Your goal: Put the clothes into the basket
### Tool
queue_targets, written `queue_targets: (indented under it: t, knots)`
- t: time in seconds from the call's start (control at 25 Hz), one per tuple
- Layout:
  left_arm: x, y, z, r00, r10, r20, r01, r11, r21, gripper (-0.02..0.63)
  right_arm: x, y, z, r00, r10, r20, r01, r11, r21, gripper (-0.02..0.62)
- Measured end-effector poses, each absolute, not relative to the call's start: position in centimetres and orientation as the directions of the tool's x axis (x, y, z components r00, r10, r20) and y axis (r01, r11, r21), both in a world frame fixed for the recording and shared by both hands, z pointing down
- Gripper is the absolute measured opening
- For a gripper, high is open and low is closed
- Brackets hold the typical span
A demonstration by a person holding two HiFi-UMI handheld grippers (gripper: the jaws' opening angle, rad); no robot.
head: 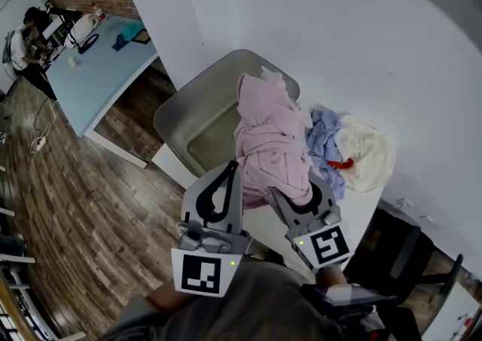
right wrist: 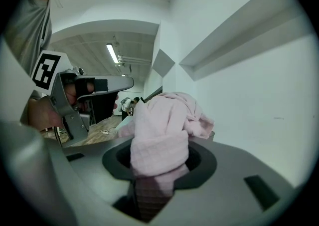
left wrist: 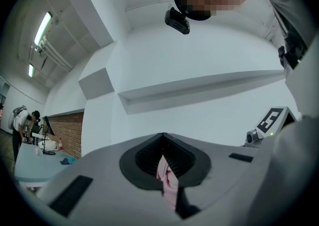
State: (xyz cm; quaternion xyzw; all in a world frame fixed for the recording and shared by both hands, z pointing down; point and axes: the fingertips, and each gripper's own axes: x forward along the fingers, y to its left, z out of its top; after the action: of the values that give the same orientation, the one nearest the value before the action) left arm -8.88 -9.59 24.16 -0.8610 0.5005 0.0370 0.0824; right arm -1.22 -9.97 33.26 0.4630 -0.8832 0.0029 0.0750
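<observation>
A pink garment (head: pixel 269 140) hangs bunched in the air between my two grippers, over the near right rim of the grey basket (head: pixel 177 110). My left gripper (head: pixel 230 175) is shut on a thin fold of the pink garment (left wrist: pixel 167 182), which shows between its closed jaws. To its right, my right gripper (head: pixel 292 200) is shut on a thicker wad of the same pink garment (right wrist: pixel 162 140). A blue garment (head: pixel 324 140) and a cream garment (head: pixel 370 153) lie on the white table (head: pixel 360 200), with a small red item (head: pixel 343 164) between them.
The basket stands at the table's left end, beside a white wall. A black chair (head: pixel 401 251) is at the lower right. Across the wooden floor (head: pixel 90 204), a person (head: pixel 22 46) sits at a light blue table (head: pixel 98 68).
</observation>
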Motion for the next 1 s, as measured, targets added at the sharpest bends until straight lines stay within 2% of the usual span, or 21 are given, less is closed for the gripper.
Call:
queue_targets:
  t: [0.56,0.8,1.0]
  knots:
    - [-4.2,-9.8,24.9,0.633,-0.758,-0.156,-0.772,-0.633,-0.053,0.008,3.5,-7.3,32.1,-0.41,-0.892,0.191,-0.894,0.435,0.111,0.167]
    - [-4.2,-11.0,24.2,0.629,-0.757,-0.176,-0.773,-0.632,-0.044,0.008,3.3,-9.0,30.8,-0.418,-0.888,0.191,-0.889,0.443,0.113,0.167]
    - [-6.7,-13.0,23.2,0.586,-0.788,-0.189,-0.808,-0.587,-0.054,0.008,1.0,-11.7,30.9,-0.462,-0.862,0.209,-0.869,0.487,0.085,0.17]
